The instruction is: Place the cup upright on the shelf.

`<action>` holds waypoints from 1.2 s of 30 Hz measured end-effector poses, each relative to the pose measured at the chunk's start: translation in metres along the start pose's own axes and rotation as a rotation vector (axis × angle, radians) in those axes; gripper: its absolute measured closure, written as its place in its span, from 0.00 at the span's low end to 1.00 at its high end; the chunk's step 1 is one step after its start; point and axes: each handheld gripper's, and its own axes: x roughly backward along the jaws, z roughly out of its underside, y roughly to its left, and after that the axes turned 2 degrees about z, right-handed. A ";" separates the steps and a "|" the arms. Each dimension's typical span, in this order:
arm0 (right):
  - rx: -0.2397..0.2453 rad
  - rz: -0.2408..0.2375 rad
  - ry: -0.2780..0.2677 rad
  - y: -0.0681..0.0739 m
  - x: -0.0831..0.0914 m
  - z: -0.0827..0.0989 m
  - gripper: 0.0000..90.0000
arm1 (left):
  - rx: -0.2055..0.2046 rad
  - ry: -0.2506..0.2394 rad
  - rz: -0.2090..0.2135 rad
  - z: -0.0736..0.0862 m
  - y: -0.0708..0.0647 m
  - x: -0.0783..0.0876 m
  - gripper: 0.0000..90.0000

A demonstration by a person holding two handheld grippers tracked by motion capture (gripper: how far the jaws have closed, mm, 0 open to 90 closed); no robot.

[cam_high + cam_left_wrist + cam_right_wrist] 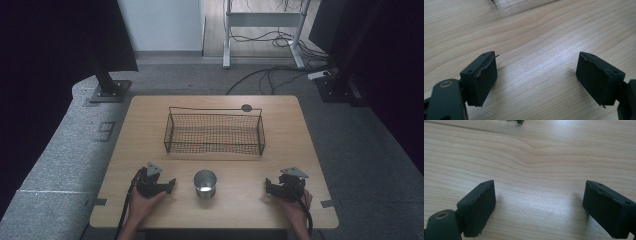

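Left gripper (169, 186) is resting low at about 7 o'clock on the table, jaws spread wide with nothing between them; the left gripper view is showing bare wood grain in the gap (536, 80). Right gripper (268, 186) is sitting at about 5 o'clock, likewise spread and gripping nothing (539, 205). Both are pointing inward toward the middle, one to each side of the cup, which reads as a ready stance: each hand is keeping equal reach to the thing between them.

Going by size from here:

Table (150, 120): light wood top, carrying everything; its near edge is where the person's forearms are coming in.

Wire basket (214, 133): black mesh, long side facing the person, sitting at about 12 o'clock from the cup and well apart from it. It is looking empty. Open top and broadside placement are probably giving an easy drop-in target from the near side.

Metal cup (205, 183): upright, mouth up, standing at 6 o'clock near the front edge, between the two grippers and touching neither. Upright stance is leaving its rim and wall free for a side pinch.

Small dark disc (246, 107): lying at about 1 o'clock past the basket's far rim; cannot tell what it is.

Judgement: no grasp is begun; the cup is likely bound for the basket.
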 end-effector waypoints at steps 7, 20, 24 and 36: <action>-0.008 0.009 -0.001 0.000 0.002 0.002 0.13 | 0.000 0.000 0.000 0.000 0.000 0.000 0.19; 0.017 -0.018 -0.006 -0.002 0.004 0.004 0.15 | 0.000 0.000 0.000 0.000 0.000 0.000 0.19; 0.013 -0.014 -0.008 -0.003 0.005 0.004 0.17 | 0.001 0.000 0.000 0.000 0.000 0.000 0.19; 0.035 -0.044 -0.082 0.010 0.019 0.001 0.20 | 0.000 0.000 0.000 0.000 0.000 0.000 0.19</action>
